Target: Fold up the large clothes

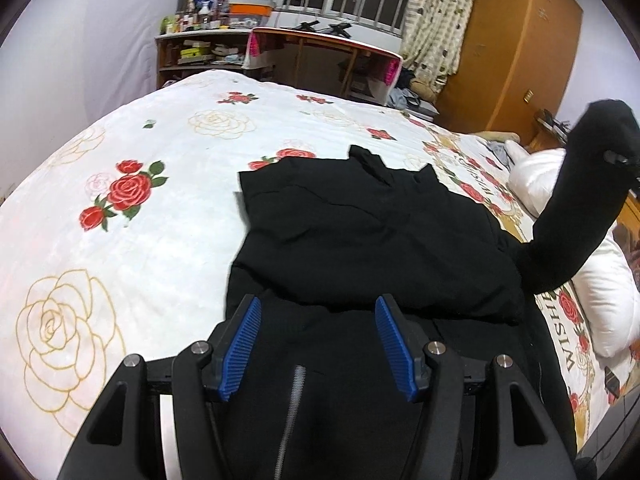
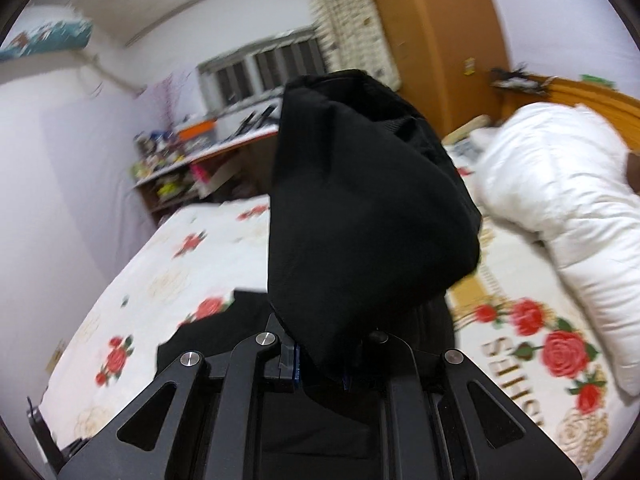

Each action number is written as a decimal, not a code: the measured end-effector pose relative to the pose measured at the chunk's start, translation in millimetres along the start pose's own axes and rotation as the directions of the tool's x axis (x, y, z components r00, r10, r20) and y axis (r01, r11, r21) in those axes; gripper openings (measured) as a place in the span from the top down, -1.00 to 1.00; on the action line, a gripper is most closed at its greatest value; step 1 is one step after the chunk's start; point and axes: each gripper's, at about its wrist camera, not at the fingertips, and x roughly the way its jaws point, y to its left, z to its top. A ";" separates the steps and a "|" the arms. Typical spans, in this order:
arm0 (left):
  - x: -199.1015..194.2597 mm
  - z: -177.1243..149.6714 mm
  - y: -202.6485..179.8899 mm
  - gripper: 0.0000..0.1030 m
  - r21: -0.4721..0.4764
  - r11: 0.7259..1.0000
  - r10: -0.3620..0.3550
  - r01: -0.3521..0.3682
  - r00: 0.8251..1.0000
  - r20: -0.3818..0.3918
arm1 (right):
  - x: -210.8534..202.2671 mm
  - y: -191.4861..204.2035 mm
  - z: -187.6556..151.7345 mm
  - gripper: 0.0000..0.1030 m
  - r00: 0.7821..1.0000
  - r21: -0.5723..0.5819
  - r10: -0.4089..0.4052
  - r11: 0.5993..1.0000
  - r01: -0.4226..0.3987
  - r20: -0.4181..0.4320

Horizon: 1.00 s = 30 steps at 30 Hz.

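A black garment (image 1: pixel 360 236) lies partly folded on the rose-print bed cover (image 1: pixel 160 200). My left gripper (image 1: pixel 318 344) is open, its blue pads (image 1: pixel 244 348) spread just above the garment's near part with the zipper. One black sleeve (image 1: pixel 580 200) is lifted off the bed at the right. My right gripper (image 2: pixel 320 364) is shut on that sleeve (image 2: pixel 360 208), which drapes over its fingers and hides them. The rest of the garment (image 2: pixel 224 332) lies below it on the bed.
A white duvet (image 2: pixel 560 200) is heaped at the right end of the bed. A desk (image 1: pixel 320 52) and cluttered shelves (image 1: pixel 200 44) stand beyond the far edge. An orange wardrobe (image 1: pixel 516 48) stands at the back right.
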 end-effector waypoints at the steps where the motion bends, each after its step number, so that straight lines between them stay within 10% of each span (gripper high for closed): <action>1: -0.4 -0.6 4.8 -0.20 -0.008 1.000 0.002 -0.002 1.000 0.001 | 9.5 8.5 -3.7 0.73 1.000 -0.013 0.009 1.000 -0.009 -0.018; 18: 15.0 -13.2 76.6 -0.20 -0.104 0.993 0.062 -0.065 0.998 -0.030 | 164.4 113.2 -148.7 0.63 0.913 -0.230 -0.005 0.968 -0.097 -0.408; 21: 22.2 -14.8 81.4 -0.20 -0.112 0.991 0.062 -0.066 0.997 -0.039 | 171.5 117.8 -158.2 0.39 0.900 -0.242 -0.008 0.964 -0.109 -0.435; 24: 29.7 -15.1 80.8 -0.20 -0.116 0.991 0.056 -0.061 0.997 -0.047 | 168.6 123.2 -161.8 -0.48 0.890 -0.219 0.067 0.958 -0.183 -0.451; 30: 31.8 -0.9 68.7 -0.21 -0.105 0.994 0.023 -0.026 0.999 -0.027 | 139.9 140.9 -151.7 -0.49 0.899 -0.203 0.185 0.938 -0.283 -0.398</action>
